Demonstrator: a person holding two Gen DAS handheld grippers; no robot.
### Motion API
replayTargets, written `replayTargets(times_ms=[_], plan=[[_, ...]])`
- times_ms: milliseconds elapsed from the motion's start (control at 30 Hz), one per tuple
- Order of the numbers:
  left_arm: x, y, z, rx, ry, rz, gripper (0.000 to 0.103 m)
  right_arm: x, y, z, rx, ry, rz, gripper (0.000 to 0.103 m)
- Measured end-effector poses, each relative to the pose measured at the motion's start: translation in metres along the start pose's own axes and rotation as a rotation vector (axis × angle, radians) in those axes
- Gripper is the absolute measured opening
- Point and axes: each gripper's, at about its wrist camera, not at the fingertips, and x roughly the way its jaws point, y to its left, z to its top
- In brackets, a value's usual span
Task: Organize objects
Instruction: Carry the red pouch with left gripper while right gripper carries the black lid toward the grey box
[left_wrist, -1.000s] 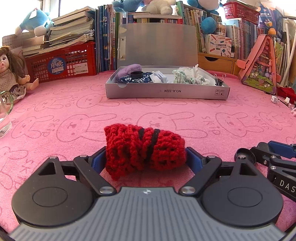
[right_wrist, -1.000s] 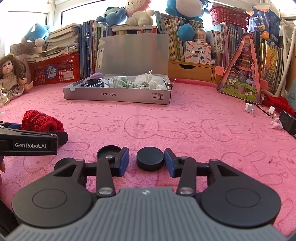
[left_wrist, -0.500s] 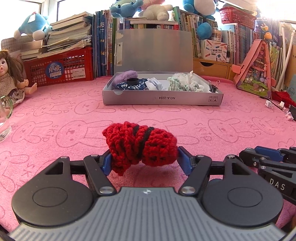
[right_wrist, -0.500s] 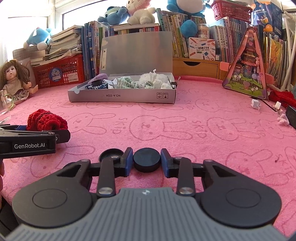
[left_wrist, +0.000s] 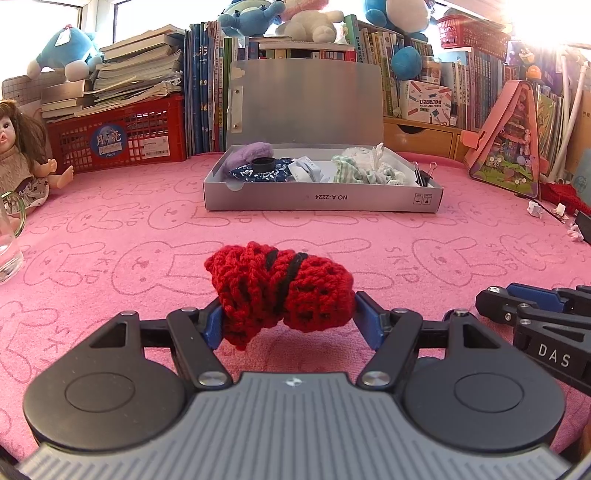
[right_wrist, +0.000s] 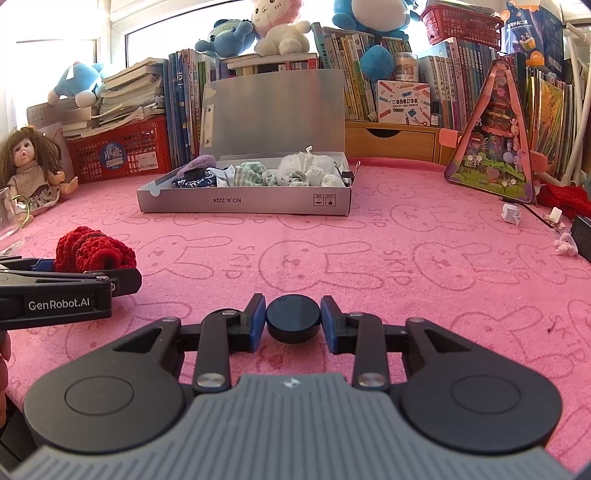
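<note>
Fingers of our left gripper (left_wrist: 288, 317) pinch the red crocheted yarn pouch (left_wrist: 279, 290), our right gripper (right_wrist: 293, 323) the round black plastic cap (right_wrist: 293, 323), for the grey cardboard box (right_wrist: 243, 203) at twelve o'clock.

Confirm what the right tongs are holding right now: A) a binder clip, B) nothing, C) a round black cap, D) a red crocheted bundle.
C: in the right wrist view the right tongs are shut on the round black cap, with both blue pads pressed against its sides. The red crocheted bundle sits in the left tongs instead.
</note>
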Motion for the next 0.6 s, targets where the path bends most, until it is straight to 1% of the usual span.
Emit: replayTargets(times_ms=[367,600], plan=[[-0.002,-0.001,0.002,0.002,-0.01,0.0,0.074,0.001,0.002,0.007,-0.02,-0.012,0.01,0.037],[0.003,0.001,0.014,0.005,-0.013,0.002,0.074,0.006,0.0,0.019,-0.005,-0.015,0.024,0.037]])
